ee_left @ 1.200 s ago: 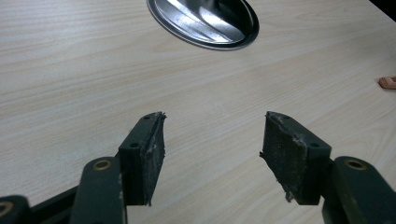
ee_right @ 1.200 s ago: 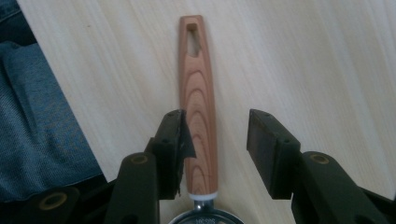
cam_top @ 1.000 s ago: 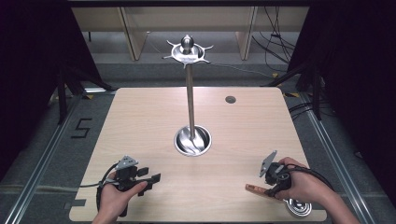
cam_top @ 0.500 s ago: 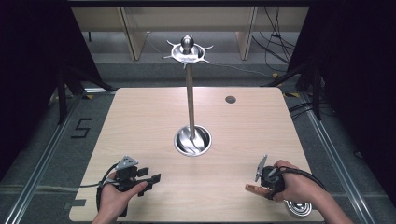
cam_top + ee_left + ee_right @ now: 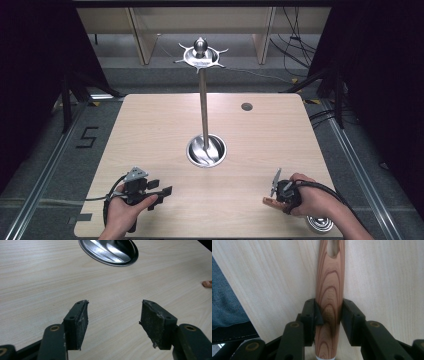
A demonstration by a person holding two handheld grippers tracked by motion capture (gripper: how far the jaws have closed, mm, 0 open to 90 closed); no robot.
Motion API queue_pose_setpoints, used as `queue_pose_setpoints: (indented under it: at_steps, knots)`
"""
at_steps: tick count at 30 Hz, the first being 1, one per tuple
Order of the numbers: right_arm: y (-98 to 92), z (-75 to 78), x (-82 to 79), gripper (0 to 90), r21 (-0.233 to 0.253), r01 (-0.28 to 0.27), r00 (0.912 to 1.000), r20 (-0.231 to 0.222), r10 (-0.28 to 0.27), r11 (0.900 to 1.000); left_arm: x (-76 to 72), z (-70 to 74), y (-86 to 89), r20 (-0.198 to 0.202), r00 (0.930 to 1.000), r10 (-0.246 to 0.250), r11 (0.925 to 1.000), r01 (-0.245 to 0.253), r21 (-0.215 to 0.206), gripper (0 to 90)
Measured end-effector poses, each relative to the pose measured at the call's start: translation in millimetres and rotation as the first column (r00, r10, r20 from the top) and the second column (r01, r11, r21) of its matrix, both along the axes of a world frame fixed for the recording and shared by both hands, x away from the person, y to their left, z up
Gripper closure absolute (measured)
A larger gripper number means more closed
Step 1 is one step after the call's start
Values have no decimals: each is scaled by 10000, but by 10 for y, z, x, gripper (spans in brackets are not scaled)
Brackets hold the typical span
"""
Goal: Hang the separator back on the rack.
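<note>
Right gripper view: the right gripper (image 5: 328, 315) is clamped on a wooden handle (image 5: 330, 290) running forward between its jaws — pickup done. The left gripper (image 5: 159, 192), jaws apart, holds nothing; the stand (image 5: 204, 107) ahead remains untouched, placement apparently outstanding.

A reddish wooden handle (image 5: 329, 302) with a slot near its far end lies clamped between the right tool's (image 5: 329, 315) jaws.
</note>
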State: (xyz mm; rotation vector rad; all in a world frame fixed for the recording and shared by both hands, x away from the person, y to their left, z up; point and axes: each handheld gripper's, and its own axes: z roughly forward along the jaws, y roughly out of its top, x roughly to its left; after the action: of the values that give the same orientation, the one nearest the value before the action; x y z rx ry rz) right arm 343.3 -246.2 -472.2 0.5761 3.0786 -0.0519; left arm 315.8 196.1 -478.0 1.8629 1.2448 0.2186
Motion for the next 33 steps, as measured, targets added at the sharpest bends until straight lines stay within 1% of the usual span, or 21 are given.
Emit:
queue_pose_setpoints:
  at_steps: [1, 6, 7, 9, 11, 12, 13, 14, 16, 17, 18, 20, 21, 23, 25, 26, 27, 29, 30, 32, 33]
  knots:
    - [0, 0, 7, 670, -60, -183, 9998, 0, 183, 9998, -2, 0, -2, 10, 10000, 19, 10000, -19, -2, 382]
    - [8, -2, -12, 678, -90, -220, 9997, 142, 221, 9997, -2, 2, -1, 10, 10000, -26, 10000, 26, 42, 383]
    - [7, -2, -22, 681, -13, -238, 9996, 174, 238, 9997, -2, 3, 2, 9, 10000, -40, 10000, 40, 79, 383]
    - [7, 1, -26, 681, -26, -164, 9997, 185, 164, 9999, -3, 1, -2, 15, 10000, 5, 10000, -6, 16, 383]
    - [-7, 6, -25, 682, 86, -251, 9995, 199, 250, 9996, -2, 1, 0, 4, 10000, -19, 10000, 19, 41, 383]
    - [-10, 13, -37, 682, 136, -73, 9997, 233, 70, 9999, -2, 1, 0, 2, 10000, -13, 10000, 13, 38, 382]
    - [-19, 19, -32, 682, 216, -148, 9996, 252, 142, 9997, -2, 1, -1, 7, 10000, -14, 10000, 14, 38, 383]
    - [-26, 29, -31, 683, 276, -75, 9996, 278, 68, 9996, -2, 1, -1, 9, 10000, -5, 10000, 4, 40, 383]
    - [-48, 51, -28, 683, 455, -6, 9994, 334, -9, 9990, -2, 0, -3, 8, 10000, 22, 10000, -22, 19, 382]
    - [-60, 62, -35, 683, 592, 155, 9991, 394, -178, 9981, -1, 0, -1, 14, 10000, 22, 10000, -22, 25, 383]
    - [-72, 76, -34, 683, 730, 191, 9984, 526, -230, 9971, 1, -3, -3, 25, 10000, 31, 10000, -31, -11, 382]
    - [-94, 113, -38, 683, 963, 284, 9972, 659, -348, 9950, 2, -2, -1, -20, 10000, -3, 10000, 3, 20, 382]
    - [-105, 133, -38, 683, 1073, 291, 9966, 736, -371, 9938, 5, -2, 4, -38, 10000, -17, 9999, 17, 120, 382]
    - [-125, 179, -41, 683, 1277, 388, 9949, 875, -502, 9911, 6, -4, 3, -40, 10000, -14, 9999, 14, 112, 382]
    - [-161, 214, -18, 684, 1544, 123, 9937, 1085, -294, 9879, 6, -3, 4, -36, 10000, -11, 9999, 11, 111, 382]
    - [-166, 246, -37, 684, 1567, 499, 9918, 1089, -675, 9864, 5, -3, 5, -39, 10000, -10, 9999, 10, 112, 382]
    - [-178, 260, -33, 684, 1640, 455, 9906, 1201, -658, 9854, 6, -3, 6, -39, 10000, -6, 9999, 6, 113, 382]
    - [-202, 290, -47, 684, 1853, 685, 9876, 1264, -929, 9803, 6, -5, 5, -41, 10000, -2, 9999, 2, 123, 382]
    - [-220, 294, -45, 684, 2139, 619, 9820, 1618, -978, 9749, 6, -6, 3, -37, 10000, 4, 9999, -4, 120, 382]
    - [-248, 314, -33, 684, 2431, 448, 9780, 1872, -921, 9690, 5, -8, -2, -12, 10000, -23, 10000, 23, 40, 382]
    - [-266, 331, -39, 684, 2532, 573, 9753, 1926, -1084, 9657, 5, -8, -2, -20, 10000, -20, 10000, 20, 53, 382]
